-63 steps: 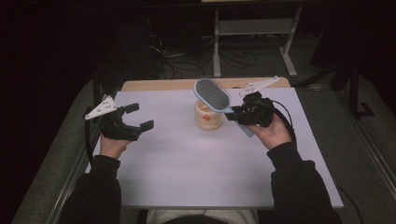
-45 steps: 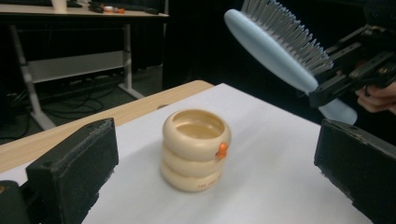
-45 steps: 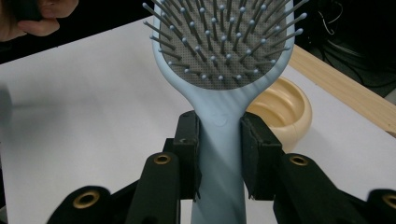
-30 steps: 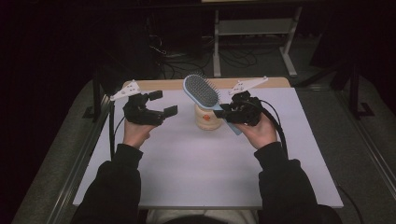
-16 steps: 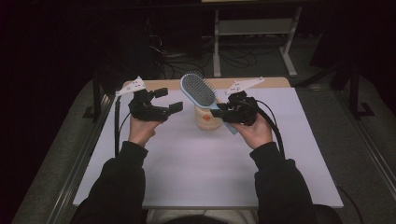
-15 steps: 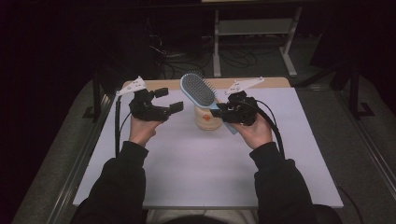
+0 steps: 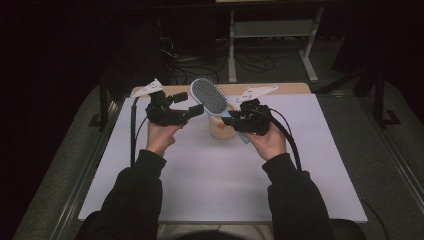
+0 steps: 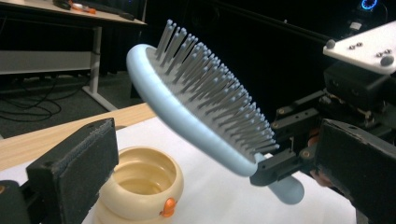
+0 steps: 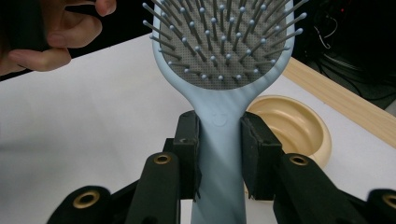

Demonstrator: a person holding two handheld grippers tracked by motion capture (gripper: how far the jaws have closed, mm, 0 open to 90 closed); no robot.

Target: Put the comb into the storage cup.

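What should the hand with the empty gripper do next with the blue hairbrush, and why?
Probably ease the left gripper forward so its open jaws straddle the hairbrush head. The right gripper clamps the handle, holding the head above the cream jar, just ahead of the left jaws.

The brush (image 8: 196,116) is moulded in pale blue plastic with a smooth, faintly satin finish; its bristles (image 9: 219,37) are thin grey plastic pins with small rounded tips, set in a matt, finely dotted grey cushion (image 9: 224,70). The cup (image 8: 140,186) is made of cream plastic, smooth and slightly glossy, with a small shiny orange stud on its rim. The pads (image 8: 79,163) of the left gripper (image 7: 192,102) are faced with a black, matt, finely grained rubbery material, and the links of the right gripper (image 9: 219,149) are seen as matt black plastic with brass-coloured metal rivets. The table (image 7: 200,175) is covered in a matt white, paper-like sheet, and a strip of pale, unvarnished-looking wood (image 9: 336,100) is seen at its far edge.
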